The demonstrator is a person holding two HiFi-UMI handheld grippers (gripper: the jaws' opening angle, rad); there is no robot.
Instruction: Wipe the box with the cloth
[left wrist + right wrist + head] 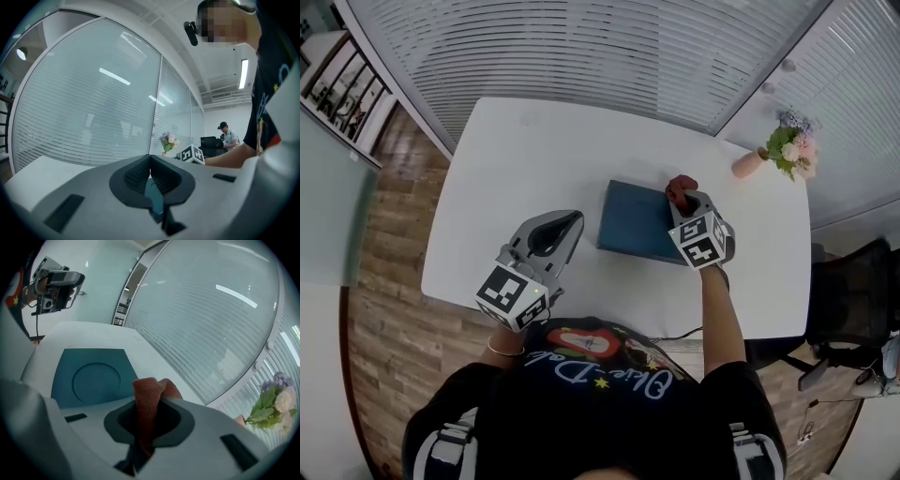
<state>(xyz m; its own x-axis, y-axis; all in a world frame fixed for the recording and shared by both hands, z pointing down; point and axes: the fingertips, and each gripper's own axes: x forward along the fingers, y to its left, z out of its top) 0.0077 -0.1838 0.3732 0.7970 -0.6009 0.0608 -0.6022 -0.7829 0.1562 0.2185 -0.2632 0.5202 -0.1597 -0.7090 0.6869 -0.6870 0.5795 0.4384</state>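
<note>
A glass wall with white blinds (600, 47) runs along the far side of a white table (525, 150), which stands on a wood floor (384, 309). A black chair (853, 295) sits at the table's right end. A person (600, 412) in a dark top stands at the near edge and holds one pair of tongs in each hand. A flat dark blue box (633, 223) lies on the table, right of centre and towards the near edge. The right gripper view shows a shallow circle pressed into its lid. The left tongs (572, 221) are over the near left part of the table, just left of the box and apart from it. Their jaws are closed together with nothing between them. The right tongs (686, 195) are at the box's far right corner, jaws clamped on a rust-red cloth (680, 187) that bunches up above the tips. The cloth is at that corner of the box, but whether it presses on the lid cannot be told. Near the table's far right corner, well apart from the box, a small pink vase (748, 164) holds pink and white flowers (789, 148).
</note>
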